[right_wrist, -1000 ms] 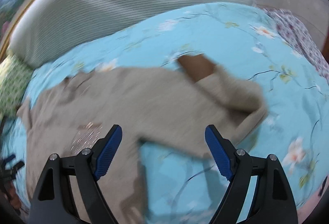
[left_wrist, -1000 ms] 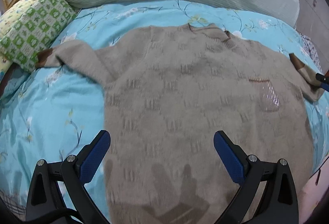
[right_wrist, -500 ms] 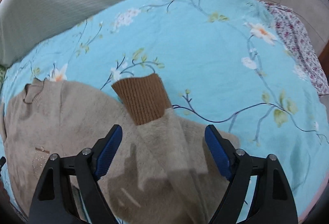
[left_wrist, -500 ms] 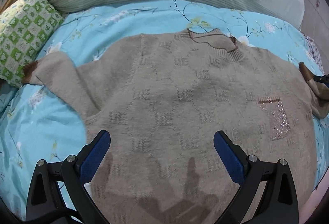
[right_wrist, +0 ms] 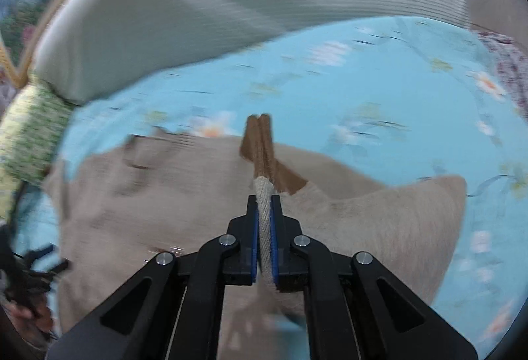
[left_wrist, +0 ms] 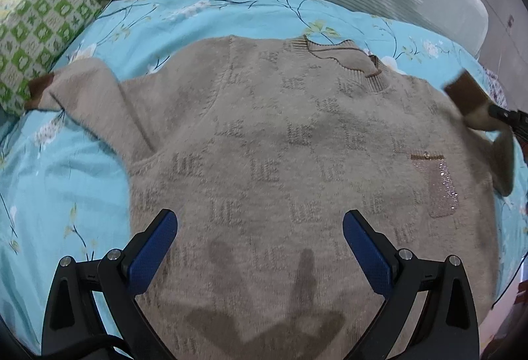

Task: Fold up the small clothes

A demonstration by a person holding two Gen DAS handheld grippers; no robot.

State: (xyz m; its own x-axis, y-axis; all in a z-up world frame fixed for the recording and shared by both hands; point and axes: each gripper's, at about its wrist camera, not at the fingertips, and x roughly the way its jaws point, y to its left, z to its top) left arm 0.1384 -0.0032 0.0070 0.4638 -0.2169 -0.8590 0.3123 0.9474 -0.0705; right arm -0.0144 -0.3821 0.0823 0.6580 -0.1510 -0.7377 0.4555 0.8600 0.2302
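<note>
The beige sweater [left_wrist: 297,162] lies flat, front up, on the turquoise floral bedsheet [left_wrist: 66,168], its collar toward 12 o'clock. The right claw [right_wrist: 264,204] is clamped on the sweater's right sleeve [right_wrist: 264,195] just behind the brown cuff [right_wrist: 260,142]. The left claw [left_wrist: 259,237] hovers wide apart over the hem. A green checked pillow [left_wrist: 36,29] sits at 10 o'clock.

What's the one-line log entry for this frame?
phase: sleeve fold | right tool: shut on sleeve near brown cuff | left tool: open, above sweater | surface: floral bedsheet
</note>
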